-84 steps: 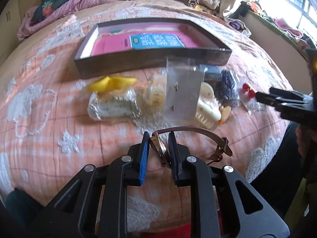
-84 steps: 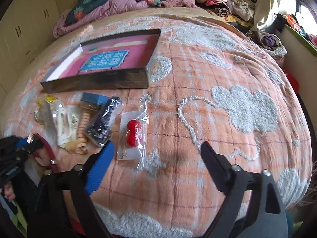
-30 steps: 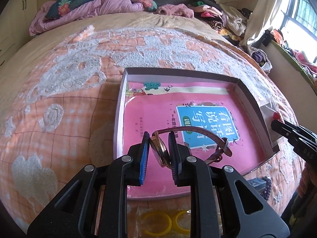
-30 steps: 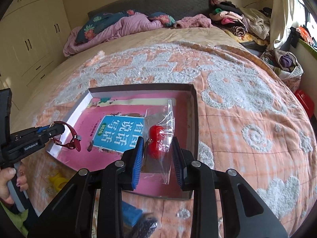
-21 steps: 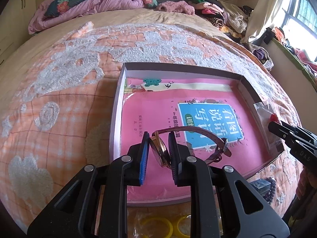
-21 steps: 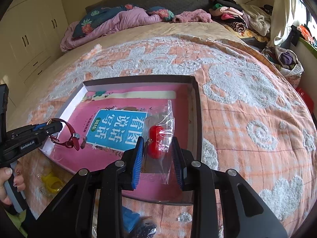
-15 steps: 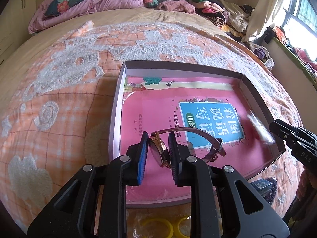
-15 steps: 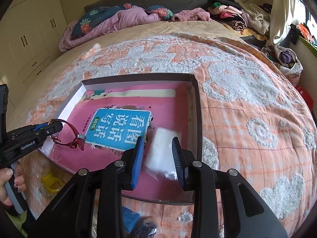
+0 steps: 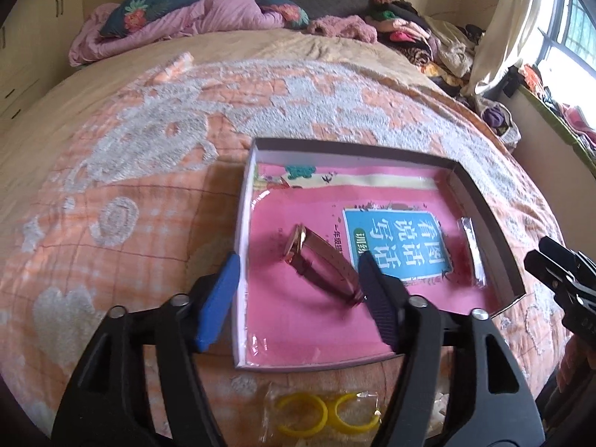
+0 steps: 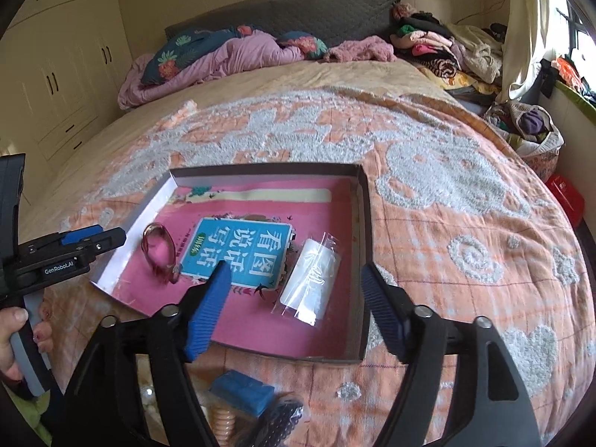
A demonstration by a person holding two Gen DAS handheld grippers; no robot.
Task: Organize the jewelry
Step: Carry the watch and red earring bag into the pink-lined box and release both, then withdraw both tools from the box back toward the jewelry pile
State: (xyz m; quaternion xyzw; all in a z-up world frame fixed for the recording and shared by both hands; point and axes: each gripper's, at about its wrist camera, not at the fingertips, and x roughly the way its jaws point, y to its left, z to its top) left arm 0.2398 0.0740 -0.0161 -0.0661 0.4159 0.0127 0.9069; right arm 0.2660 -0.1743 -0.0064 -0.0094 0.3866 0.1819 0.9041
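Between the wide-spread jaws of the left gripper [image 9: 298, 290] lies the watch [image 9: 318, 260], loose on the pink book cover [image 9: 298, 320] inside the shallow box [image 9: 240, 246]; nothing touches it, so it looks released. The right gripper [image 10: 294, 305] is likewise spread wide and empty, with the small clear bag [image 10: 311, 279] lying flat on the box floor just ahead of it, near the right wall. Both pieces now sit in the box, well apart from each other, so this drop-off step seems done.

What remains waits on the bedspread [image 10: 465, 223] in front of the box: a pair of yellow rings in a wrapper [image 9: 324, 415], a blue piece [image 10: 242, 391] and a dark bundle [image 10: 275, 424]. Next, each gripper likely needs to draw back over the near wall and come down on one of these.

Both grippers hover low over the box, angled downward; the person's left hand [image 10: 15, 339] grips its handle at the edge of the right camera's view.
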